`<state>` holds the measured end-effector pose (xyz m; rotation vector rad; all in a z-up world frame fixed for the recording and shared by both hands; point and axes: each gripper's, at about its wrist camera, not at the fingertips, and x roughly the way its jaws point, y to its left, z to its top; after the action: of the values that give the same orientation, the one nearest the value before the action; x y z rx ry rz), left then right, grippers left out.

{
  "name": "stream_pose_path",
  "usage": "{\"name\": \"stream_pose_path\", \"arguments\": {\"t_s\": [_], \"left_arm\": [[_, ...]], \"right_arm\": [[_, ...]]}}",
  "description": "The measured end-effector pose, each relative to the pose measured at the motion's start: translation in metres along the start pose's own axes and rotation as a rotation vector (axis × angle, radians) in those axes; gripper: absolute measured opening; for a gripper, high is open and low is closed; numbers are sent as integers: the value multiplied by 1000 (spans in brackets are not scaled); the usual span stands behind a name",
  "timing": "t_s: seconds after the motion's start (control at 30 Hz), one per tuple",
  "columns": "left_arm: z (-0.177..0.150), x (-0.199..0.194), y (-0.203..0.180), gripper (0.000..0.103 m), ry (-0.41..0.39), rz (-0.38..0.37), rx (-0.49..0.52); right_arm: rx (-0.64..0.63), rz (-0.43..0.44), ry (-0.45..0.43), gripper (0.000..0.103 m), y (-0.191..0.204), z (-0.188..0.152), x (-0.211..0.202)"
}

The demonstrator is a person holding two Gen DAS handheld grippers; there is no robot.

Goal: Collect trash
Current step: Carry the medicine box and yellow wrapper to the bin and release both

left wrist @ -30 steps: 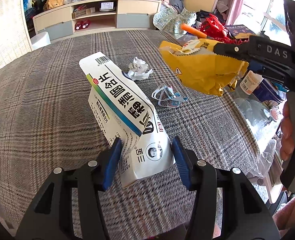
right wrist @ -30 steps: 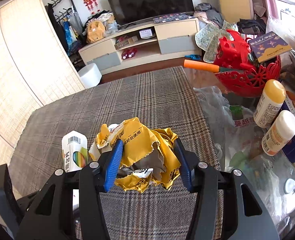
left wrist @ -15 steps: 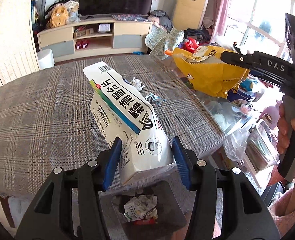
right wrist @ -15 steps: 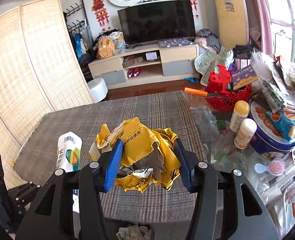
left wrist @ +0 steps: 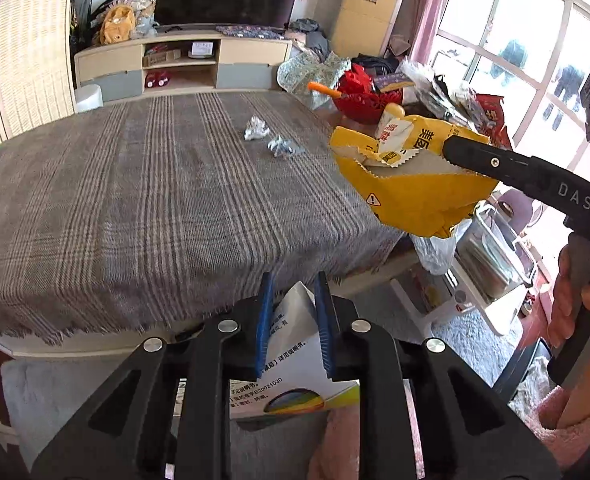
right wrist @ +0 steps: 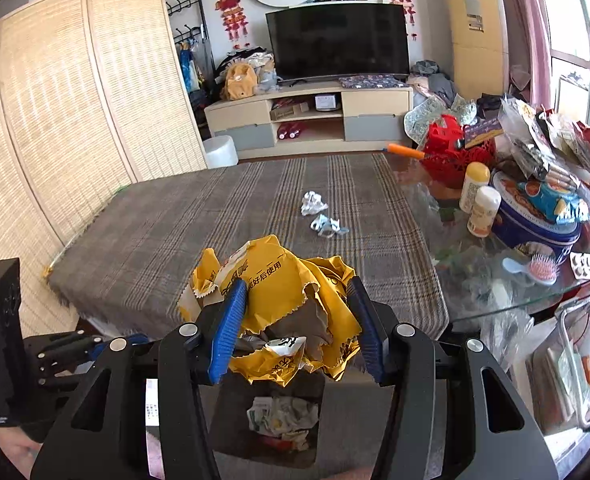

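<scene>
The left tongs (left wrist: 291, 322) are closing on a white carton (left wrist: 295, 364) hanging between the blue pads; the right tongs (right wrist: 299, 326) clamp a crumpled yellow wrapper (right wrist: 279, 292), directly above the dark bin (right wrist: 267, 420) at six o'clock; two paper scraps (right wrist: 321, 216) remain on the checked tablecloth (right wrist: 215, 240) at twelve o'clock; risk: the carton looks loosely caught and could slip and miss the bin, whose position below the left tongs is hidden; the bin's rim is cut off by the tongs, and its contents are hard to identify.
</scene>
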<state>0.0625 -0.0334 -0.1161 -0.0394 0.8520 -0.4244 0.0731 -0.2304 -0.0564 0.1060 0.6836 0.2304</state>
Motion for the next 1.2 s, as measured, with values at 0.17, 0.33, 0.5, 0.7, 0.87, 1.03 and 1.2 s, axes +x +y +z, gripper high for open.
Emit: {"name": "stream_pose_path", "arguments": {"t_s": [0.17, 0.33, 0.5, 0.7, 0.87, 1.03, 1.2], "left_arm": [[-32, 36, 5, 16, 96, -25, -27], [-51, 58, 8, 11, 140, -21, -39], [-68, 81, 12, 4, 189, -36, -44], [-93, 116, 19, 0, 272, -26, -57], [-107, 128, 30, 0, 311, -7, -74], [-123, 133, 42, 28, 337, 23, -88], [-130, 131, 49, 55, 335, 41, -113]], "right_arm": [[43, 26, 92, 53, 3, -44, 23], [91, -6, 151, 53, -5, -78, 52], [114, -37, 206, 53, -11, -106, 77], [117, -58, 275, 53, -7, -129, 109], [115, -48, 324, 53, 1, -140, 130], [127, -32, 366, 61, 5, -148, 144], [128, -35, 386, 80, 11, -154, 153]]}}
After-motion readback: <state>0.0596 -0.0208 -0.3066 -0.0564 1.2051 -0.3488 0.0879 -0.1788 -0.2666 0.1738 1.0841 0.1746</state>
